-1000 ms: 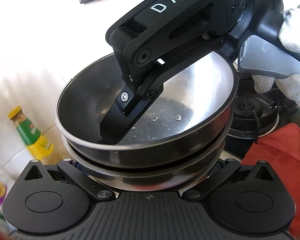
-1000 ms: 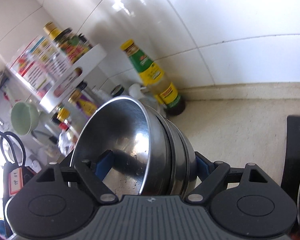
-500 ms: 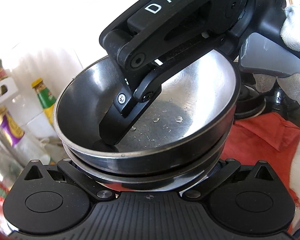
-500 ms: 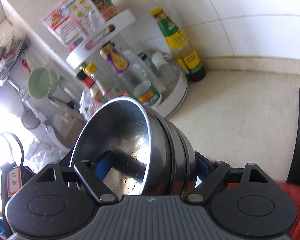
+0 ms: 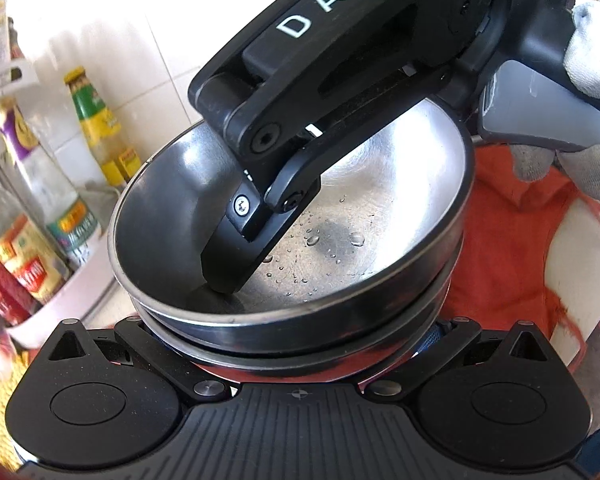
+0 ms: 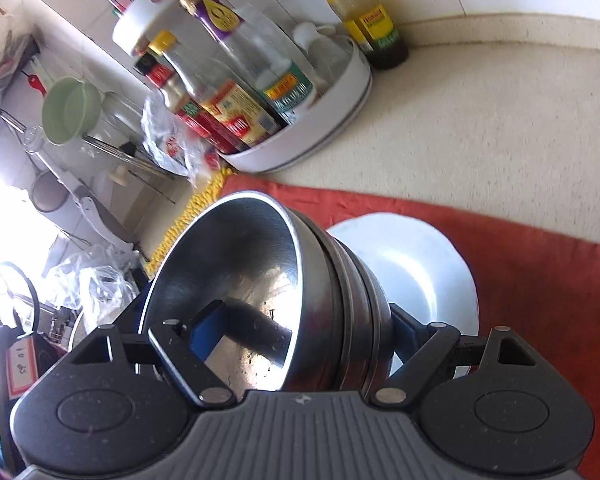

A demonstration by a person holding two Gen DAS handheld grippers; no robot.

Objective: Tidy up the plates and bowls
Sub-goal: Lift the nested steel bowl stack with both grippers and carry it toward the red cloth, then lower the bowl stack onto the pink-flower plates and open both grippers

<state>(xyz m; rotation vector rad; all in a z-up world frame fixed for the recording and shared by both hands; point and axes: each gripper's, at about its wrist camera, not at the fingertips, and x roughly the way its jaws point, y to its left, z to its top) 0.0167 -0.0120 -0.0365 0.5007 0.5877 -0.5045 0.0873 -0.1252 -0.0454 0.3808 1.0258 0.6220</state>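
Note:
A stack of nested steel bowls [image 5: 340, 208] [image 6: 260, 280], wet inside, hangs tilted in the air. My right gripper [image 6: 306, 328] [image 5: 220, 292] is shut on it, one finger inside the top bowl and the other against the stack's underside. A gloved hand [image 5: 592, 40] holds that gripper. My left gripper [image 5: 300, 340] straddles the lower bowls, which fill the space between its fingers; its fingertips are hidden beneath them. Just beyond the stack a white plate [image 6: 420, 264] lies on a red cloth [image 6: 540, 280] [image 5: 508, 240].
A white turntable rack [image 6: 340, 92] crowded with sauce bottles stands at the back left, with a green-capped bottle [image 6: 360, 12] by the tiled wall. Beige counter [image 6: 480, 128] stretches behind the cloth. A green cup [image 6: 72, 110], plastic bags and a yellow mat [image 6: 196, 208] lie left.
Both grippers have carried the bowl stack down and across the counter. The red cloth and white plate have come into view under it, and the bottle rack is much nearer.

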